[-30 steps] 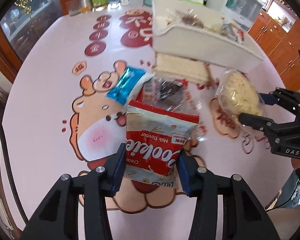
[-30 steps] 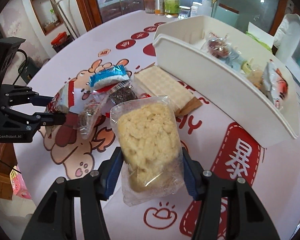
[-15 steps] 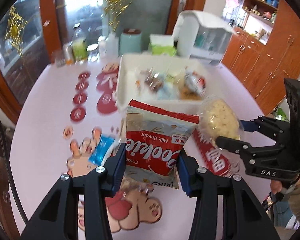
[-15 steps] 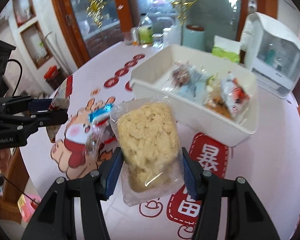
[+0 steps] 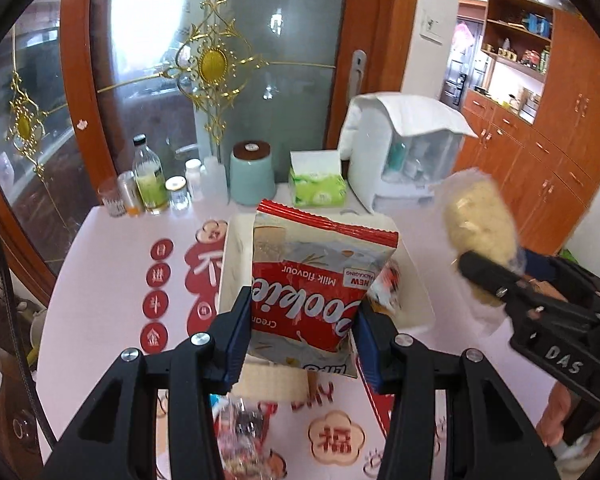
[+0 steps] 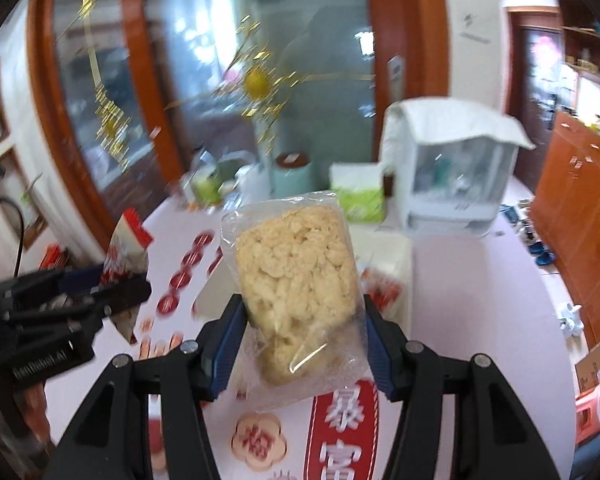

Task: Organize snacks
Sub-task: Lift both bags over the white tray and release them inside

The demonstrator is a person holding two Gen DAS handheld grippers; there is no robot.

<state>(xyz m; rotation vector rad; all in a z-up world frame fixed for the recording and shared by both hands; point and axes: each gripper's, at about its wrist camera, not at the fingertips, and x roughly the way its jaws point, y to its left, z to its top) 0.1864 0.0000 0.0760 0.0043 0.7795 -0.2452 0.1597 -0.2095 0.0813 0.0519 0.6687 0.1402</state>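
My left gripper is shut on a red and white cookie packet and holds it up in front of the white bin. My right gripper is shut on a clear bag of pale yellow rice crisps, also raised above the table. The rice crisp bag shows at the right of the left wrist view, and the cookie packet at the left of the right wrist view. The bin is mostly hidden behind both snacks. A wrapped snack lies inside the bin.
At the table's far edge stand bottles and jars, a teal canister, a green tissue box and a white covered appliance. More wrapped snacks and a wafer pack lie on the pink tablecloth below my left gripper.
Both grippers have lifted their snacks off the table and tilted upward. The bin now lies behind the held packets, and the room beyond the table has come into view.
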